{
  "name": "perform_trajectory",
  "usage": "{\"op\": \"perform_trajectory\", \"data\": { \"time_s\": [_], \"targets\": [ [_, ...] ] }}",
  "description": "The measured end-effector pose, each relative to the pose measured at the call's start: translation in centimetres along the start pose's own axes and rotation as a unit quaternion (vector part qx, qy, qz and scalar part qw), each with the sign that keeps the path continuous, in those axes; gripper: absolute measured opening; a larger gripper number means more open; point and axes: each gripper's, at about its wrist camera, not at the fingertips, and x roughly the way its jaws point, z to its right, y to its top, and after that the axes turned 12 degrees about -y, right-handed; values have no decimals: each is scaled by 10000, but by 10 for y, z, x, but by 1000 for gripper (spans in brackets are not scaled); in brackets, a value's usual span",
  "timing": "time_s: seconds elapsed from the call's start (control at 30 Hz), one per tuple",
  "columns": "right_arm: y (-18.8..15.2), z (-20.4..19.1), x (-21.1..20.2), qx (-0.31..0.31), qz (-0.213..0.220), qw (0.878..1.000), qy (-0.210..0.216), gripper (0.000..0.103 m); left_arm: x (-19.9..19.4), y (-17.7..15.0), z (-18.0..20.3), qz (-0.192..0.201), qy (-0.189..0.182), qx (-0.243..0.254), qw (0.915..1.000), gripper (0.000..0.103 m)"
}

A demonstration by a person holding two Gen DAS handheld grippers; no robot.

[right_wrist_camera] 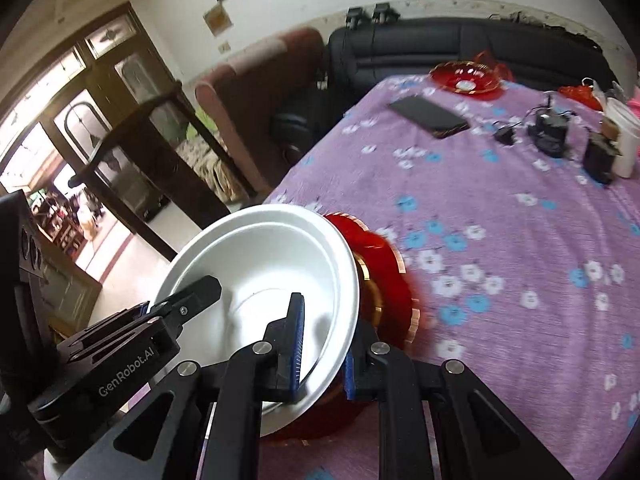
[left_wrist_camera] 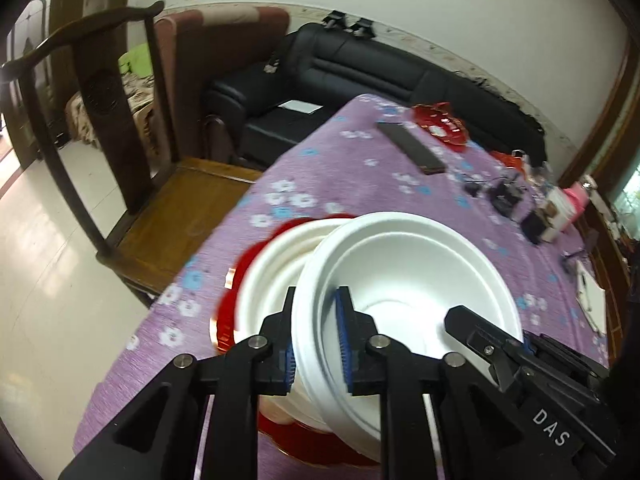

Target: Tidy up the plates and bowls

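A: The left gripper [left_wrist_camera: 317, 340] has its two blue-padded fingers clamped across the rim of the white foam bowl [left_wrist_camera: 408, 280], one pad outside the wall and one inside.

B: And the right gripper [right_wrist_camera: 322, 354]?

A: It pinches the opposite rim of that same bowl [right_wrist_camera: 256, 276], again one finger inside and one outside. In the left wrist view its black body reaches in from the lower right, its tip over the bowl's inside.

B: Where does the bowl sit?

A: At the near left part of the table, over the purple flowered tablecloth [left_wrist_camera: 360, 168]. It is tilted, partly nested over a second white bowl [left_wrist_camera: 276, 264] that lies just to its left.

B: What is under them?

A: A red plate with a gold edge [left_wrist_camera: 226, 316], showing at the left and near sides of the bowls. In the right wrist view the same red plate [right_wrist_camera: 384, 280] shows just to the right of the held bowl. The picture is blurred there, so whether the held bowl touches the plate I cannot say.

B: Anything else on the cloth?

A: Far across it lies a dark flat phone [right_wrist_camera: 430, 116], and beyond that a red dish [right_wrist_camera: 464, 78] near the far edge. To the right stand small black chargers [right_wrist_camera: 552, 130] and a white cup [right_wrist_camera: 626, 140].

B: Off the table?

A: A wooden chair [left_wrist_camera: 168, 204] on the left, a black sofa [left_wrist_camera: 360, 68] along the far wall.
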Motion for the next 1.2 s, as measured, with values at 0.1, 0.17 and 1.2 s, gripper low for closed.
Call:
{"op": "perform_trajectory", "data": {
  "time_s": [0.1, 0.17, 1.2],
  "targets": [
    [-1, -8, 11, -95, -67, 9998, -136, 17, 6, 4, -15, -28, 99, -86, 9999, 47],
    [-1, -11, 15, -171, -65, 9995, -254, 17, -1, 6, -27, 110, -16, -245, 9996, 61],
    [-86, 48, -120, 788, 1832, 9762, -852, 83, -130, -95, 44, 2226, 1023, 703, 9670, 99]
  ]
}}
